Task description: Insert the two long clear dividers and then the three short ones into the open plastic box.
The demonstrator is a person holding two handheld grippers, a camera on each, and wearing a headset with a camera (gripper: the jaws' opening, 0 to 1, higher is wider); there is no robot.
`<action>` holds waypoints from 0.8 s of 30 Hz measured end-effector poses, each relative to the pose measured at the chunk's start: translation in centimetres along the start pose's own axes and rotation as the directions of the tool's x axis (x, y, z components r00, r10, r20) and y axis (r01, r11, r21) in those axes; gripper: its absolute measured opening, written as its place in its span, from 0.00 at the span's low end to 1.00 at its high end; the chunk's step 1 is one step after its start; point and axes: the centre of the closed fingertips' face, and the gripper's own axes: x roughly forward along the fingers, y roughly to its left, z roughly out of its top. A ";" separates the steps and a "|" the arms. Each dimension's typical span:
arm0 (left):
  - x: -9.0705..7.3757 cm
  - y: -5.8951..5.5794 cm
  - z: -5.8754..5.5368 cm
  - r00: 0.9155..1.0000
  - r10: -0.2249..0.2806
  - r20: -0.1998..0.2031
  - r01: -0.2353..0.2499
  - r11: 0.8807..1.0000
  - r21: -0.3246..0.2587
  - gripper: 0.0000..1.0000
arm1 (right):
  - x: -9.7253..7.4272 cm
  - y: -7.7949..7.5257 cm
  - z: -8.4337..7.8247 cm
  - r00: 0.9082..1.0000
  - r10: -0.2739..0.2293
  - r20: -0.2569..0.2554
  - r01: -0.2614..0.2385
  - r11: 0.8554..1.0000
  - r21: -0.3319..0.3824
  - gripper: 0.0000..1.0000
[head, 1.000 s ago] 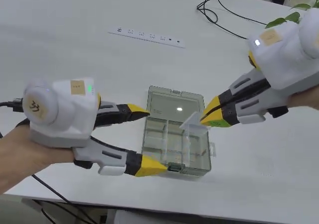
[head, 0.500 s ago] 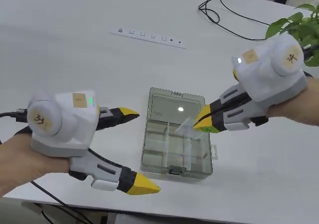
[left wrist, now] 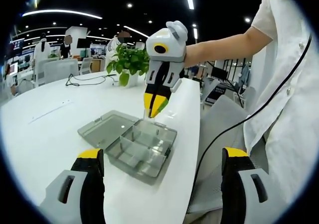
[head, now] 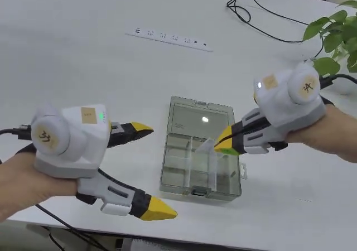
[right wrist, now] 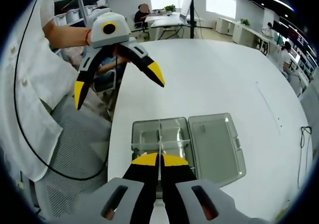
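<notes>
The right gripper (head: 223, 140) pinches a clear divider (head: 207, 146) just over the plastic box (head: 165, 167); I'd square it to the box walls before pressing down. The left gripper (head: 152, 170) gapes empty beside the box.

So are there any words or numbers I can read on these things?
Nothing reads clearly.
left gripper: dark scribble on its round cap, too blurred.
right gripper: one mark on its cap, too blurred.
power strip: tiny marks, too small.
plastic box, clear divider: no text.
</notes>
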 end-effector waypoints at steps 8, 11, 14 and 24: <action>0.2 0.1 0.1 1.000 0.000 0.003 0.000 1.000 -0.009 1.00 | 0.5 0.1 -0.4 1.000 -0.002 -0.009 0.002 1.000 0.004 0.02; 0.2 0.1 0.1 1.000 -0.001 0.004 0.001 1.000 -0.013 1.00 | 0.6 -0.1 -0.7 1.000 0.001 -0.010 -0.001 1.000 0.002 0.02; 0.2 0.1 0.1 1.000 -0.002 0.006 0.002 1.000 -0.015 1.00 | 0.6 -0.2 -0.7 1.000 -0.002 -0.009 0.002 1.000 -0.005 0.02; 0.3 0.0 0.1 1.000 -0.005 0.009 0.005 1.000 -0.019 1.00 | 1.1 -0.6 -1.0 1.000 -0.002 -0.010 0.001 0.996 -0.085 0.02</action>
